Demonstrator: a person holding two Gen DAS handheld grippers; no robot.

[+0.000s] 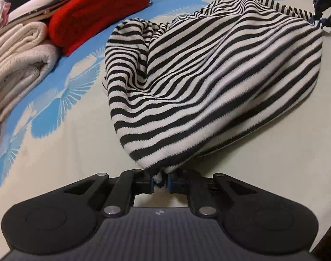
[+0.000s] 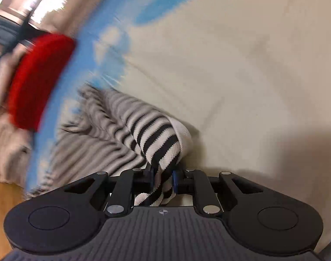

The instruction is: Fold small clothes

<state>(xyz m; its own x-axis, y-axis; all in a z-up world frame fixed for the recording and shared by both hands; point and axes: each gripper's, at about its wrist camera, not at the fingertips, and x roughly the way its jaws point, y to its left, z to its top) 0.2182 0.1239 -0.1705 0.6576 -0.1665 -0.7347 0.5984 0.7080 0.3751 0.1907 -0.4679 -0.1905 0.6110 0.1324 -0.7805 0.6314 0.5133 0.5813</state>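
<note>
While both claws were clamped on it, the striped garment (image 1: pixel 209 82) was stretched out over the bedsheet (image 1: pixel 67 152), bunched up and nowhere near flat yet. From the left wrist view, the left gripper (image 1: pixel 160 181) had its blue pads pinched tight on a corner of the black-and-white fabric, right at the fingertips, and the rest of the cloth fanned out ahead of it and off to the right. At the far right end of that spread you could see the right gripper (image 1: pixel 320 17) holding the opposite corner, well apart from the left one. Off to the left of the left claw sat a pile of folded stuff: a red knit piece (image 1: pixel 95 13) and, just in front of it, some cream folded cloths (image 1: pixel 19 58), with more clothes stacked behind that I couldn't really make out. The right wrist view was pretty blurry, but the right gripper (image 2: pixel 163 179) clearly had a fold of the striped garment (image 2: pixel 126 134) squeezed between its pads, a bit of it hanging back toward the camera. The cloth trailed away ahead and to the left of that claw, with the red knit piece (image 2: pixel 39 80) further left, and plain cream bedsheet (image 2: pixel 241 76) ahead and to the right.
</note>
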